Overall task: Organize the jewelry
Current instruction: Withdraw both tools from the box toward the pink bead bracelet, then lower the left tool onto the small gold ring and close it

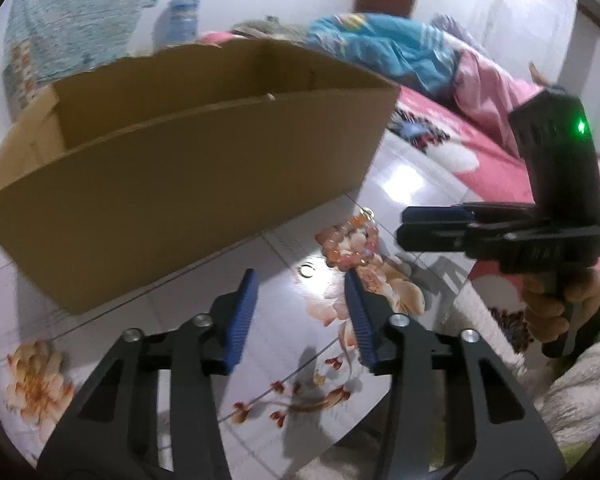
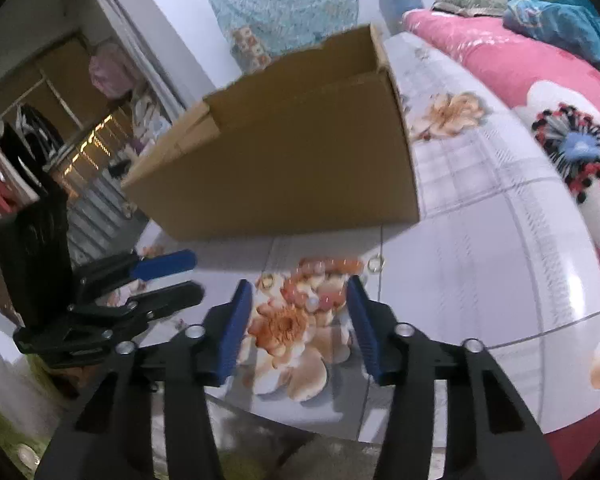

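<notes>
Cardboard box (image 1: 172,184); round orange beads (image 1: 350,242)

Motion blur smears the orange bead jewelry (image 1: 350,246) so single beads and strands cannot be told apart; the cardboard box (image 2: 284,168) hides its own inside, and its near wall covers the table (image 2: 480,240) behind it

Your left claw (image 1: 300,300) tilts downward with its blue pads (image 1: 244,316) apart and nothing pressed between them. Your right claw (image 2: 300,312) tilts down likewise, pads (image 2: 236,328) parted and empty. Your right hand (image 1: 560,304) wraps its handle, fingers curled around the grip.
</notes>
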Demonstrator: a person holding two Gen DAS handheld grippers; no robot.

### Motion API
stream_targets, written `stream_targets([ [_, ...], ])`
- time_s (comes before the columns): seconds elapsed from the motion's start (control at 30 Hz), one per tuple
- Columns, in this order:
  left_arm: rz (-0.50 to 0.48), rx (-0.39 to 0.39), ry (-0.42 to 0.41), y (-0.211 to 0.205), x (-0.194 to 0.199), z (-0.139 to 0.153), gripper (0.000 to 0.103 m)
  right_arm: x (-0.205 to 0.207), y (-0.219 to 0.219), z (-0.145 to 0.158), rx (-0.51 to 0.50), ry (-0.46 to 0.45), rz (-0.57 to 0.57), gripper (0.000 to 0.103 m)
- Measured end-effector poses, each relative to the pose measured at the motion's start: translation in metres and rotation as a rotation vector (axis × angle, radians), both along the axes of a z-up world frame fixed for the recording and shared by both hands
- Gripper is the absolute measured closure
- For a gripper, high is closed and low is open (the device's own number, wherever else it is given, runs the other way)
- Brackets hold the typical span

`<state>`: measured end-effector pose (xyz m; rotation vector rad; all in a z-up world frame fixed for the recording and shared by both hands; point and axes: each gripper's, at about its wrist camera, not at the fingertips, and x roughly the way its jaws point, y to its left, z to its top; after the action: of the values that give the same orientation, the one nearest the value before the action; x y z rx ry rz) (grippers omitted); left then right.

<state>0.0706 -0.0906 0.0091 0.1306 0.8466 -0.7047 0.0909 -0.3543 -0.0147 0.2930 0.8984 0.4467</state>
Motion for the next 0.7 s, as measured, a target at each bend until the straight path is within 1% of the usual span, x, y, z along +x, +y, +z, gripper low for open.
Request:
stream_targets([
  [0.1, -0.024, 0.036, -0.012, -0.011, 0.002, -0.006, 0.069, 0.001, 0.005, -0.008, -0.006, 0.008, 0.020, 0.065],
  [0.13, -0.031, 0.059, -0.020, -0.016, 0.003, -0.009, 0.071, 0.001, 0.006, -0.010, -0.010, 0.010, 0.026, 0.066],
  [0.2, -0.040, 0.078, -0.023, -0.021, 0.006, -0.012, 0.072, 0.001, 0.008, -0.014, -0.019, 0.011, 0.040, 0.068],
  [0.3, -0.055, 0.098, -0.020, -0.028, 0.011, -0.015, 0.076, 0.001, 0.009, -0.019, -0.025, 0.010, 0.048, 0.069],
  [0.43, -0.060, 0.147, -0.022, -0.036, 0.015, -0.021, 0.079, 0.000, 0.006, -0.022, -0.010, 0.008, 0.050, 0.069],
  [0.7, -0.062, 0.171, -0.018, -0.034, 0.020, -0.022, 0.082, -0.003, 0.002, -0.025, 0.003, -0.005, 0.058, 0.069],
])
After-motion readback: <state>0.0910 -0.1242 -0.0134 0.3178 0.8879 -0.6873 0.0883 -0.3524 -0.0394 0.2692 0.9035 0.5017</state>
